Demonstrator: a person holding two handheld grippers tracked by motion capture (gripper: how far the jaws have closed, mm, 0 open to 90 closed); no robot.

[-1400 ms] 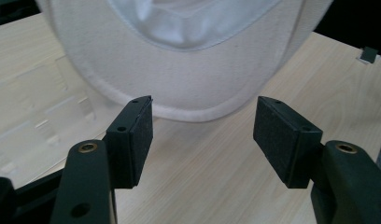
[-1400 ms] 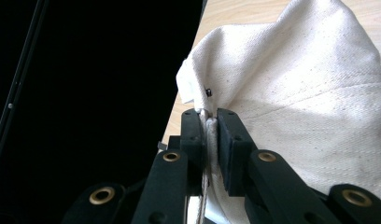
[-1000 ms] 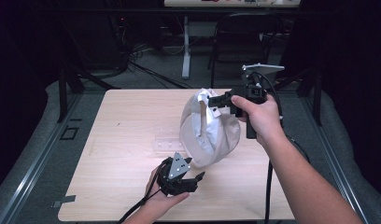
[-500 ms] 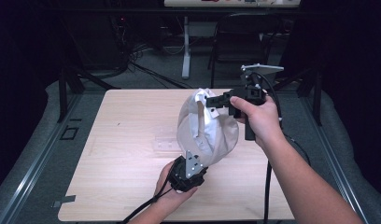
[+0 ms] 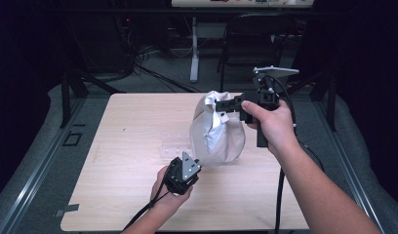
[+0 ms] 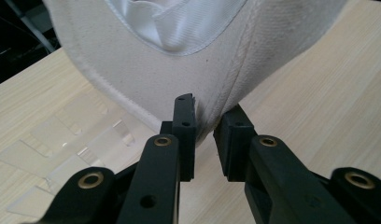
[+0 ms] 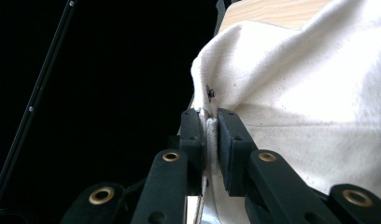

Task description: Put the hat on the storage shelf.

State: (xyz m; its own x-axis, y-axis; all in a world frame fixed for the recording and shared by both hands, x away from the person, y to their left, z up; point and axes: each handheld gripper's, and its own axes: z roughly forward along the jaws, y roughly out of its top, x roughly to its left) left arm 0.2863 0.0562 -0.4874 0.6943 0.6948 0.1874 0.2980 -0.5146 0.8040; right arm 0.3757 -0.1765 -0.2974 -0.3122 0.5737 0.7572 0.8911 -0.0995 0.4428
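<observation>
Right tongs clamp cloth bag top — left tongs part-open astride its bottom.

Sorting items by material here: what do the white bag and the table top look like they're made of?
The white bag looks like matte woven cotton canvas: visible weave, stitched seams, soft folds, with a shinier white lining inside. The table top looks like pale wood or wood-look laminate, with fine straight grain lines and a smooth, low sheen; which one is unclear.

It looks like a dark lab room, with a bare wooden table on a grey floor, tangled cables far left, and a black chair behind.
</observation>
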